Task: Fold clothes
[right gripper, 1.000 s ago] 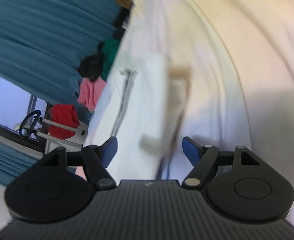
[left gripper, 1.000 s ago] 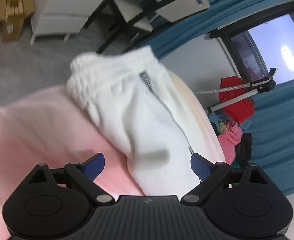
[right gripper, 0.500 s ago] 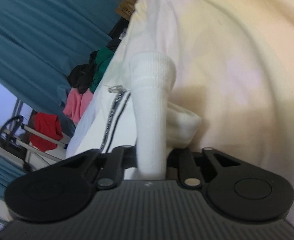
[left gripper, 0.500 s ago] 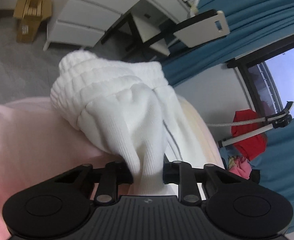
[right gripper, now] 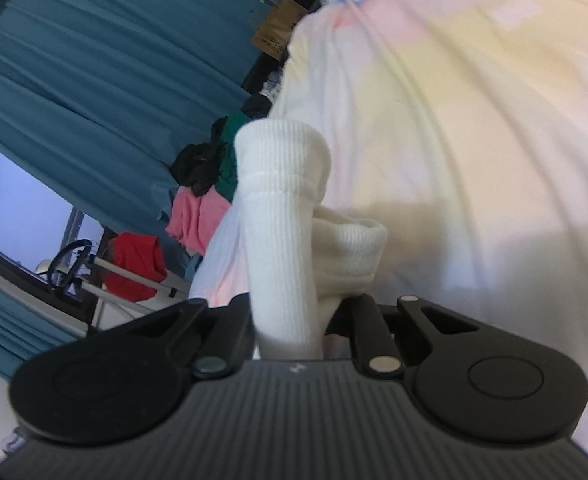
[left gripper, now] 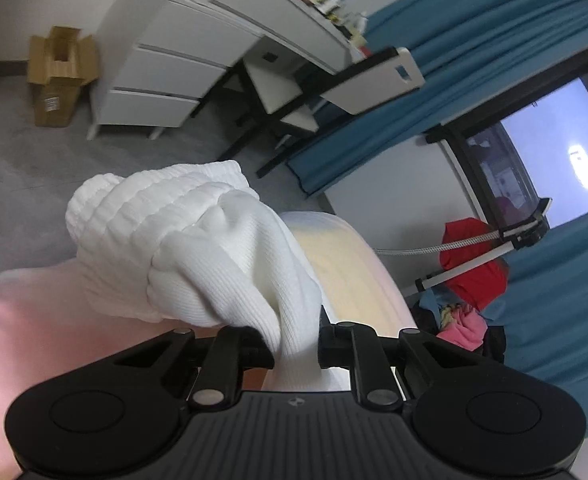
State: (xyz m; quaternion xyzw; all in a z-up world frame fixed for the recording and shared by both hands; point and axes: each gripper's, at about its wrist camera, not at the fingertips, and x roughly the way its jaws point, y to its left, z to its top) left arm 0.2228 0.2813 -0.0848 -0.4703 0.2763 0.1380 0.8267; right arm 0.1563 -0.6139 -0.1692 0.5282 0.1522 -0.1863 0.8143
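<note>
A white ribbed knit garment (left gripper: 198, 256) with a gathered elastic band is bunched up above a pastel pink and yellow bed sheet (left gripper: 26, 320). My left gripper (left gripper: 295, 350) is shut on a fold of the white garment, which rises from between the jaws. In the right wrist view my right gripper (right gripper: 290, 324) is shut on a ribbed cuff end of the white garment (right gripper: 282, 216), held upright over the pastel sheet (right gripper: 473, 120).
A white drawer desk (left gripper: 166, 68), a chair (left gripper: 333, 92) and a cardboard box (left gripper: 58, 76) stand on the grey floor beyond the bed. A pile of coloured clothes (right gripper: 202, 184) and a red cloth on a stand (left gripper: 473, 268) lie by the blue curtains.
Both grippers were open a second ago and have shut on the white garment. Both have since lifted it, bunching the fabric up off the sheet.
</note>
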